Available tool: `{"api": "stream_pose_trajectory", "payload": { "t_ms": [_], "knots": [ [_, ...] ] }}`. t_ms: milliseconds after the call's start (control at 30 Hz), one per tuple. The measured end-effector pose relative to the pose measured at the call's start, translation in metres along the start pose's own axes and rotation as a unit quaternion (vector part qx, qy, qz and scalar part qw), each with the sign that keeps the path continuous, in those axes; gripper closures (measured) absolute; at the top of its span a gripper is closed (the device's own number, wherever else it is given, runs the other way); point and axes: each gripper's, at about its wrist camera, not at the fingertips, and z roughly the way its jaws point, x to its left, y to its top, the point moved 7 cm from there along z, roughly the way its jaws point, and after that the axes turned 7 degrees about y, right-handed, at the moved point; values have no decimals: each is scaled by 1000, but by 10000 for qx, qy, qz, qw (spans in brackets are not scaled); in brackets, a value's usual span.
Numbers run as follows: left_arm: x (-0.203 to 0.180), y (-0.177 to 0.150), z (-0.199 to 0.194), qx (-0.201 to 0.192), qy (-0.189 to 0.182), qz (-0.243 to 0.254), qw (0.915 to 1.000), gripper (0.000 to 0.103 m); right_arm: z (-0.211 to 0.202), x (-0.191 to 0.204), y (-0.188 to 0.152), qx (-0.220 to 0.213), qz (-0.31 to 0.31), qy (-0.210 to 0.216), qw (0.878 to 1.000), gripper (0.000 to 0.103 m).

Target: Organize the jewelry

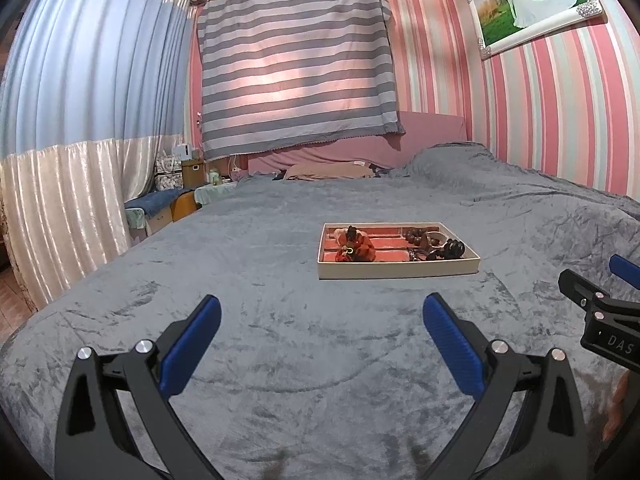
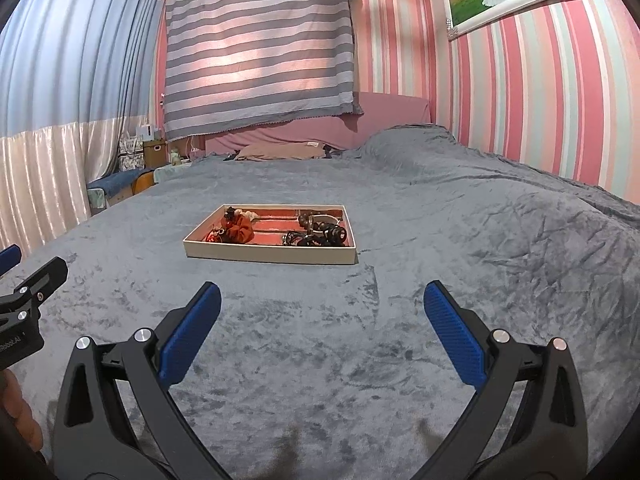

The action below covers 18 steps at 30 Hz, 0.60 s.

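One tray: your shallow jewelry tray (image 1: 398, 270) sits on the grey bedspread (image 1: 280, 360), well ahead of both claws.
Contents: red fabric piece (image 2: 239, 231) at left; dark beaded bracelets (image 2: 320, 232) at right.
Claws: your left gripper (image 1: 322, 322) and right gripper (image 2: 322, 310) are both spread wide, grasping nothing.

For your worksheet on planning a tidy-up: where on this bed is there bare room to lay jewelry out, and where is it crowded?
Bare grey blanket lies between both open grippers, left gripper and right gripper, and the tray's near wall, and also on either side of the tray. Inside the tray it is crowded: a red cloth bundle at one end, dark beads and bracelets at the other.
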Motion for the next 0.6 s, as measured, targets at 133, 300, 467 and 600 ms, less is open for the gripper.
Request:
{"api": "stream_pose_trajectory", "payload": {
  "t_ms": [133,300,467,600],
  "knots": [
    [1,2,-1,-40,24,14,10000,4,-4,0,2,-71,-15,-14,10000,4],
    [1,3,-2,-73,43,7,10000,4,-10,0,7,-200,-27,-59,9998,4],
    [1,5,-4,-119,43,10,9999,4,-13,-1,9,-258,-14,-79,9996,4],
    [0,6,-5,-164,50,30,9998,4,-14,-1,11,-300,-43,-104,9995,4]
  ]
}}
